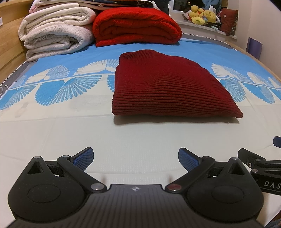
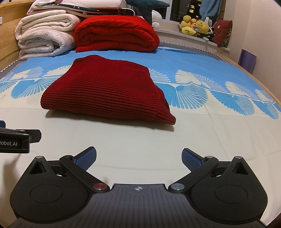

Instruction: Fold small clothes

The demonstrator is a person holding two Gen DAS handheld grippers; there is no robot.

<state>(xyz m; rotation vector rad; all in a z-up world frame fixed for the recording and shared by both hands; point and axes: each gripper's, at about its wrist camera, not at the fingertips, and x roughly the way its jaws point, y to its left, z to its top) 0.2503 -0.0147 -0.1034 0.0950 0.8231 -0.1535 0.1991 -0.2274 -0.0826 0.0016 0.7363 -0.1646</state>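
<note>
Both my grippers, left [image 1: 136,158] and right [image 2: 138,158], stood spread; folded dark-red ribbed knit sweater [image 1: 168,87] at twelve o'clock; only right view showed a window [image 2: 186,10].

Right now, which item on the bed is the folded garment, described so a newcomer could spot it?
On the blue and cream bedsheet, look mid-bed, nearer than the folded blankets. The dark red ribbed knit lies alone there, folded flat; the bright red blanket behind is fluffier and thicker.
</note>
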